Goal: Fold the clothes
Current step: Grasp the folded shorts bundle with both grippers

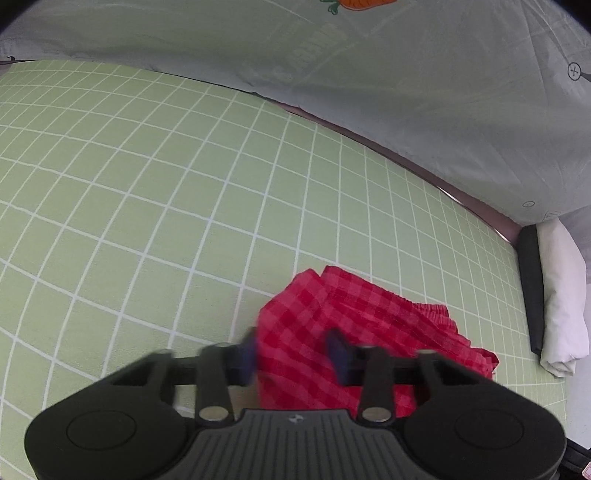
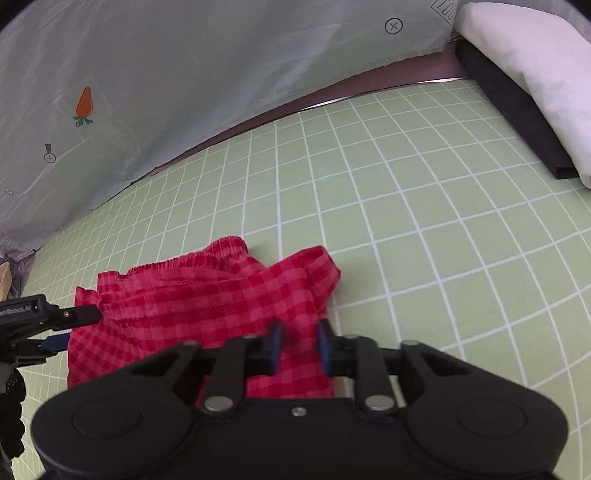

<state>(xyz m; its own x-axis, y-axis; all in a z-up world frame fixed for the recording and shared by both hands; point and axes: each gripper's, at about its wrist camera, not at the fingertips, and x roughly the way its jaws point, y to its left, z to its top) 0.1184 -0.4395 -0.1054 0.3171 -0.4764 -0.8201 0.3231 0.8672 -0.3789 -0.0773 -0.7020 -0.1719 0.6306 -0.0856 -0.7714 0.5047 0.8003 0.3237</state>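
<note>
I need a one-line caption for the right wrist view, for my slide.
Right gripper, fingers open, over a crumpled red checked garment on a green grid sheet.

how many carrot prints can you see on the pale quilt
1. A single orange carrot print sits on the pale quilt at the far left of the right wrist view; the left wrist view shows a carrot cut by its top edge, probably the same. Folds may hide more.

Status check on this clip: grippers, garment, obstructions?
Left gripper open over red checked garment. Right gripper open over its edge. Garment bunched on green grid sheet. Nothing obstructing.
</note>
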